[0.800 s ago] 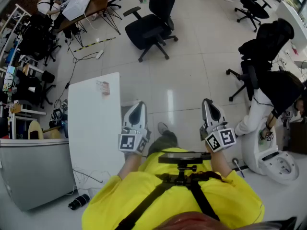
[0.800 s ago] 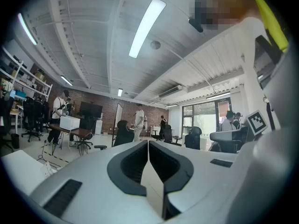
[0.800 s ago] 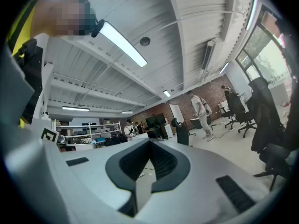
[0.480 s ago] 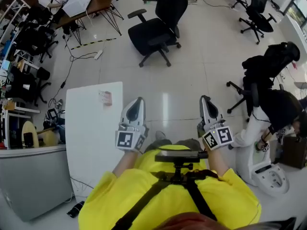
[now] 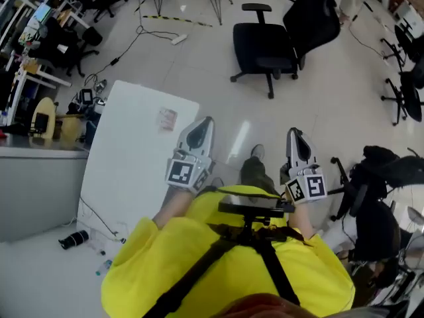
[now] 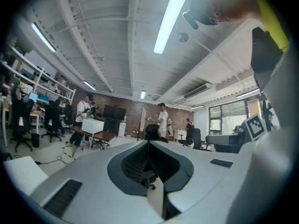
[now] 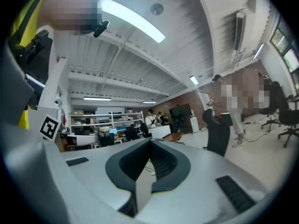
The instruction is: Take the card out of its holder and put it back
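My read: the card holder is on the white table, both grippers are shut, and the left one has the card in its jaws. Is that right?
Not quite. The left gripper holds nothing: the left gripper view shows its jaws together with no card between them. The rest stands: the card holder lies on the white table, and the right gripper is shut too.

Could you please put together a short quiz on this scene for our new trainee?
1. True or false: the left gripper is clamped on the card holder.
2. Where does the card holder lie? A: on the white table. B: on the floor. C: on a chair seat.
3. Fill in: the jaws of the right gripper stand ___ (together or apart).

Key: 1 false, both grippers are held near the person's chest, away from the holder. 2 A. 3 together, with nothing between them.
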